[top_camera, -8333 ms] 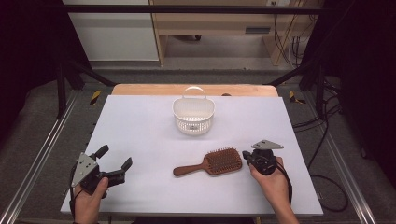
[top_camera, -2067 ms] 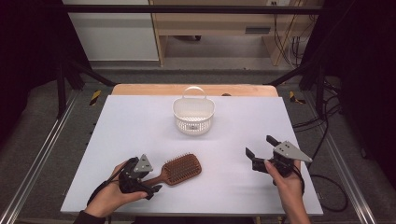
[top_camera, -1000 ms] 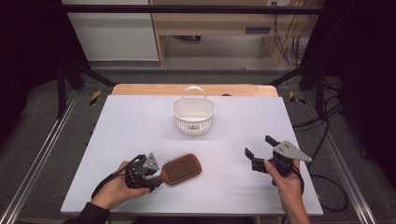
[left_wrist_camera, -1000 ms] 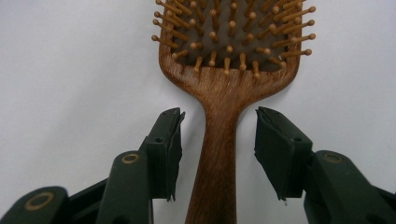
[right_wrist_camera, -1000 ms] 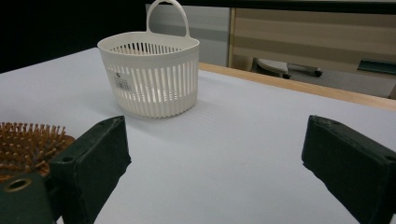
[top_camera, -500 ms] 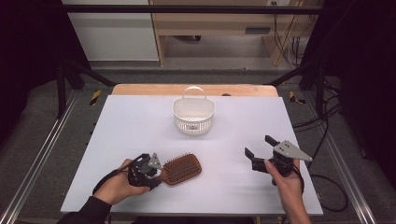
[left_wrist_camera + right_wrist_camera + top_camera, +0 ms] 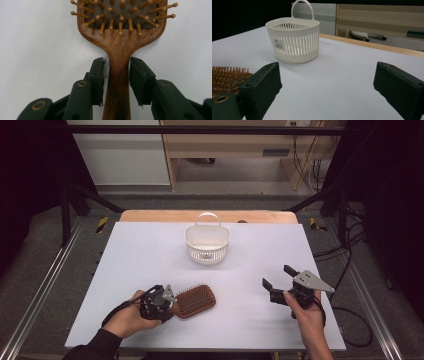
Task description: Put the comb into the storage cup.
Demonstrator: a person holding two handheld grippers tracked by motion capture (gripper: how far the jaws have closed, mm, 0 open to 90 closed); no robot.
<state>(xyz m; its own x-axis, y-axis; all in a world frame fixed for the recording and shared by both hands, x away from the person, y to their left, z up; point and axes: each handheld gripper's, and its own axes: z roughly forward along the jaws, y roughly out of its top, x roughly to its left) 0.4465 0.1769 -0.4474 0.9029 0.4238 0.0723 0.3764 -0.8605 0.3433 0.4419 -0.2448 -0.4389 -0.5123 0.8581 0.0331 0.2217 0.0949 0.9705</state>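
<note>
While its jaws have just been closing, the left gripper is pinched on the brown wooden paddle hairbrush's handle; the right gripper is held spread.

hairbrush head was cut off by the top edge in the left gripper view, handle end ran off the bottom. in the high view the left gripper hid the handle. in the right gripper view the brush was clipped at the left edge behind a jaw. basket label was too small to read.
</note>
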